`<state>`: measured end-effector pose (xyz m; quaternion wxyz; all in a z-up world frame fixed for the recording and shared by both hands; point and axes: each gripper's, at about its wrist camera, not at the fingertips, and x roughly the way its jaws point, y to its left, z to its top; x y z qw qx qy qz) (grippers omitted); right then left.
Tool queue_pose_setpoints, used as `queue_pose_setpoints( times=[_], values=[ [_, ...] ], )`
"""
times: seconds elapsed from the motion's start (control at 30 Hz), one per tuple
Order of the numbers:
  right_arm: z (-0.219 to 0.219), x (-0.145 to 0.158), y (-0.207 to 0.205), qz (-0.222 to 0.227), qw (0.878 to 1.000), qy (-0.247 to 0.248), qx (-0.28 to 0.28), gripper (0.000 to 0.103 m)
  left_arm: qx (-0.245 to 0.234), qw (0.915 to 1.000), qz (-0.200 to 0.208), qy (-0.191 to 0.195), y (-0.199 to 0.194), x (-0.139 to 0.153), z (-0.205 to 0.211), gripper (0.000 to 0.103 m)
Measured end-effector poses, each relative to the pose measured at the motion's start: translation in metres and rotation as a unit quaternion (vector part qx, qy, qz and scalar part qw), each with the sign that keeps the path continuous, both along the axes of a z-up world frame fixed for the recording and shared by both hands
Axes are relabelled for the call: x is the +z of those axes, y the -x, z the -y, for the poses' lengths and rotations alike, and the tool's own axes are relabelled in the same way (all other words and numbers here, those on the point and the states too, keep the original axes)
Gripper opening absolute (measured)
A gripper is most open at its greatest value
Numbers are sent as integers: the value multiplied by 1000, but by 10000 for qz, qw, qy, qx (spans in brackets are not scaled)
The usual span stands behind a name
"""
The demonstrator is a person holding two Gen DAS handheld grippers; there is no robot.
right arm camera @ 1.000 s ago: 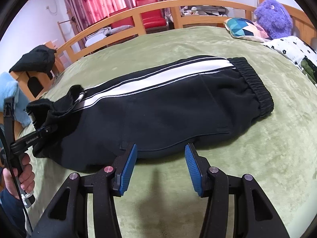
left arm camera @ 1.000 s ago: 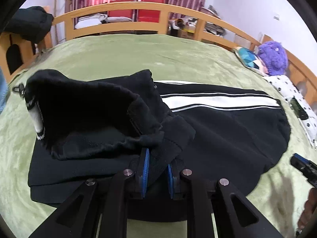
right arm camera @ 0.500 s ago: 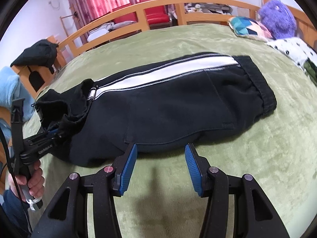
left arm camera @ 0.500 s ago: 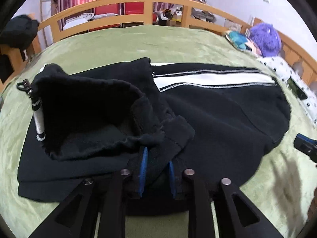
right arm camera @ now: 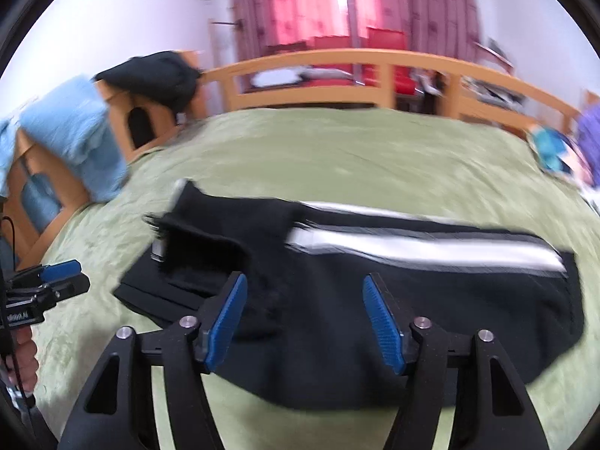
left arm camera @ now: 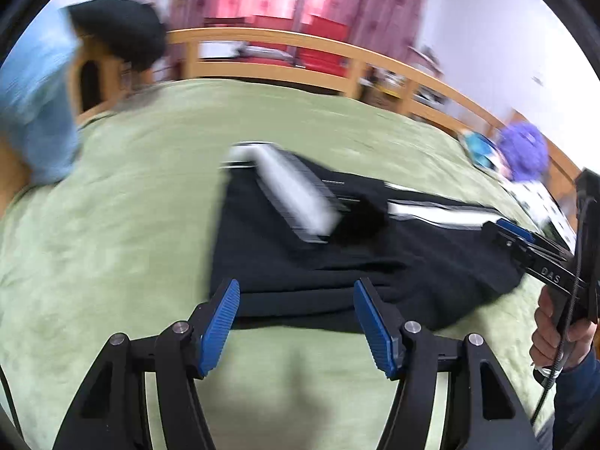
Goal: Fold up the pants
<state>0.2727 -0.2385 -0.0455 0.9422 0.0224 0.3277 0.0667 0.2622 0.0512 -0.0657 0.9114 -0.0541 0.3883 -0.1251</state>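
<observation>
A bedroom: a wide bed under a green plush blanket (right arm camera: pixel 337 157), black track pants with a white side stripe (right arm camera: pixel 375 300) lying folded at its middle.

Left of the pants the left gripper (left arm camera: pixel 296 322) is spread empty; right of it the right gripper (right arm camera: pixel 303 318) gapes over the cloth. The loose bunched cuff end may slide off the pants and undo the fold.

Green bed (right arm camera: pixel 337 150), wooden rail (right arm camera: pixel 375 60), pink curtains (right arm camera: pixel 300 3).

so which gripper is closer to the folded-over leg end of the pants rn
Left. The left gripper hovers open just beside the folded-over leg end, off the fabric. The right gripper, also open, sits over the pants nearer their middle.
</observation>
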Motion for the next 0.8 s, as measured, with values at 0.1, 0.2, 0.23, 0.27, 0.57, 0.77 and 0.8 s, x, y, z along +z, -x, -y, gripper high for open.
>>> queue_pose_setpoints(
  times=[0.1,0.2,0.23,0.27,0.57,0.77,0.8],
  values=[
    [-40,-5,-23,3,9990,-27,440,60,314,9994,-132,41,-8,-8,-37,61],
    [-74,-15,-44,-55,9970,54,765,60,490,9986,-165,60,-18,-18,-68,61],
    [-83,-19,-50,-83,9961,111,875,60,496,9986,-179,45,-20,-21,-70,61],
    [-95,-23,-58,-73,9949,237,977,60,495,9986,-195,45,-23,-25,-76,61],
    [-100,-29,-113,-68,9952,265,938,7,408,9986,-237,222,-37,-40,-88,61],
    [-49,-11,-146,-86,9988,-283,383,6,374,9985,-205,342,-47,-43,-86,61],
    [-45,-13,-151,-115,9990,-281,341,6,373,9983,-216,382,-50,-45,-87,61]
  ],
)
